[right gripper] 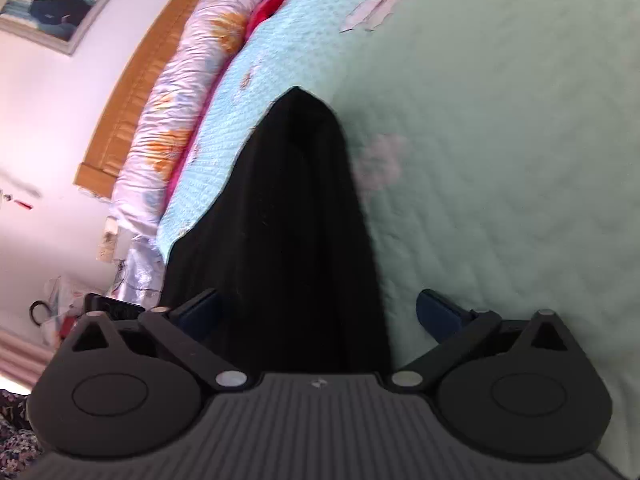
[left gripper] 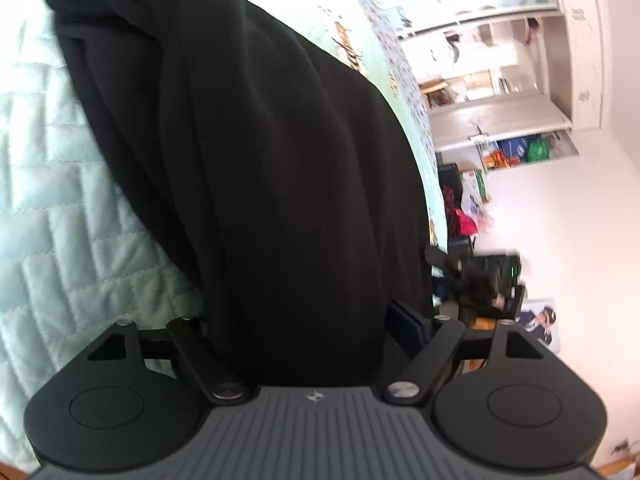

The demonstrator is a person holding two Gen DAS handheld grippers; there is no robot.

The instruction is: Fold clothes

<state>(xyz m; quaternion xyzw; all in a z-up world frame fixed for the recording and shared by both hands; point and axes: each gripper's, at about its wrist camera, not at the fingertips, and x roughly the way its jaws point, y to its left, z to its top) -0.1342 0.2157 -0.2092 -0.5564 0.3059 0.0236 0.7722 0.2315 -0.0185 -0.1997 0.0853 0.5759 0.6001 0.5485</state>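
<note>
A black garment [left gripper: 260, 160] lies bunched in long folds on the mint green quilted bed cover [left gripper: 60, 200]. It runs back between the fingers of my left gripper [left gripper: 304, 320], whose jaws stand wide. The cloth hides the left finger, and the blue right pad [left gripper: 406, 320] sits at the cloth's edge without pinching it. In the right wrist view the same black garment [right gripper: 288, 220] tapers to a point away from me. My right gripper [right gripper: 316, 308] is wide open around it. Its left pad [right gripper: 198, 308] is beside the cloth and its right pad [right gripper: 438, 314] is clear of it.
A floral rolled duvet [right gripper: 180, 92] and a wooden headboard [right gripper: 132, 80] line the bed's far side, under a framed picture [right gripper: 56, 0]. Beyond the bed's other edge stand white shelves [left gripper: 500, 92] and dark clutter [left gripper: 480, 280]. The bed cover [right gripper: 500, 160] stretches bare to the right.
</note>
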